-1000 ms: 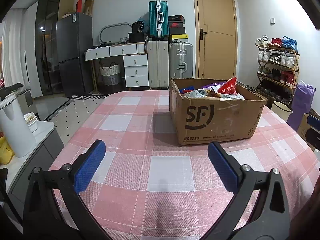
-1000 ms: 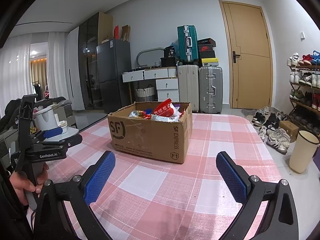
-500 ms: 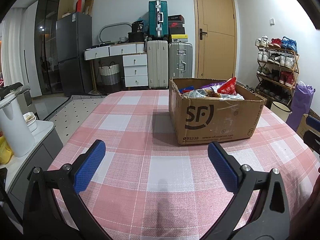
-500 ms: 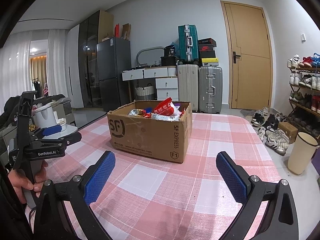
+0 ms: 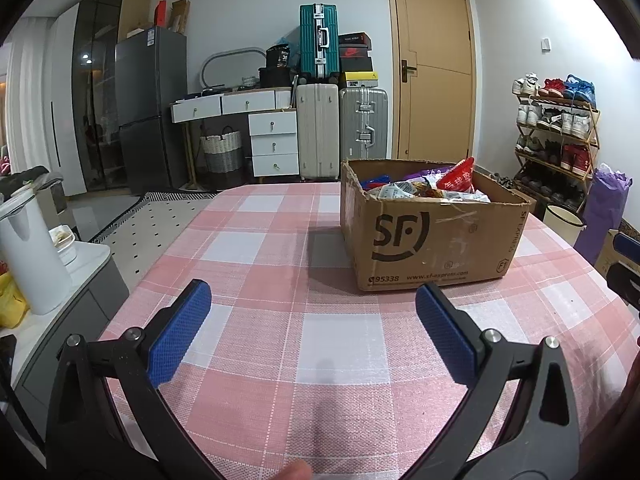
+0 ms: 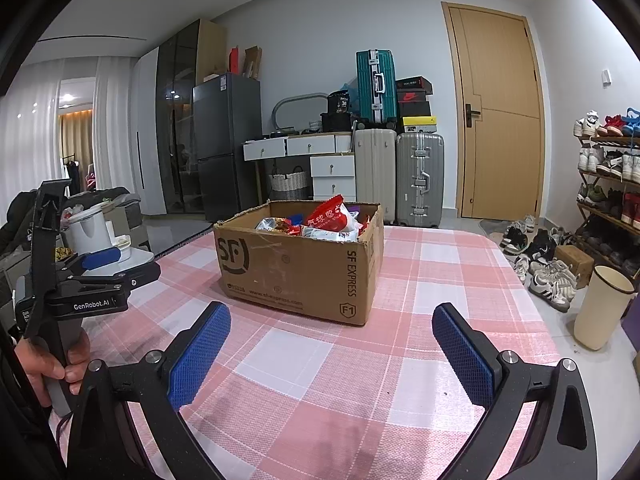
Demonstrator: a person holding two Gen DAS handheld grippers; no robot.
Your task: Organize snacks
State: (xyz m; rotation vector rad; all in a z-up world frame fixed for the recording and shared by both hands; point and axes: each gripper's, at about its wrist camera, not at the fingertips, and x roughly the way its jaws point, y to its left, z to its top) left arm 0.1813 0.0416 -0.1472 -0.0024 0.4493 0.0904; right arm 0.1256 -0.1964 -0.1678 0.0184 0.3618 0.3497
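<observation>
Snacks (image 5: 430,190) all sit inside the SF Express cardboard box (image 5: 432,244) on the pink-and-white checked tablecloth (image 5: 340,332). A red packet (image 6: 332,216) stands up above the rim, with silver-white wrappers and something blue and purple packed around it. No snack shows loose on the cloth in either view.

Progress is ambiguous. Everything in the box fits snacks already gathered up, and it equally fits a full box waiting to be unpacked and sorted. The frames don't settle which, so I'm not calling a next move. How the packets are arranged deeper in the box is hidden.

Left gripper (image 5: 312,300): jaws spread wide, nothing between the blue pads (image 5: 180,332). It is held low over the near part of the table, pointing forward, with the box ahead and to its right, well apart. The right wrist view shows a hand (image 6: 48,364) wrapped round its handle, unit roughly level.

Right gripper (image 6: 332,322): jaws also wide apart and empty, low over the cloth, aimed at the box's near corner, box near but not touching. Only its edge shows at the right margin of the left wrist view.

Neither gripper touches the box or any packet
</observation>
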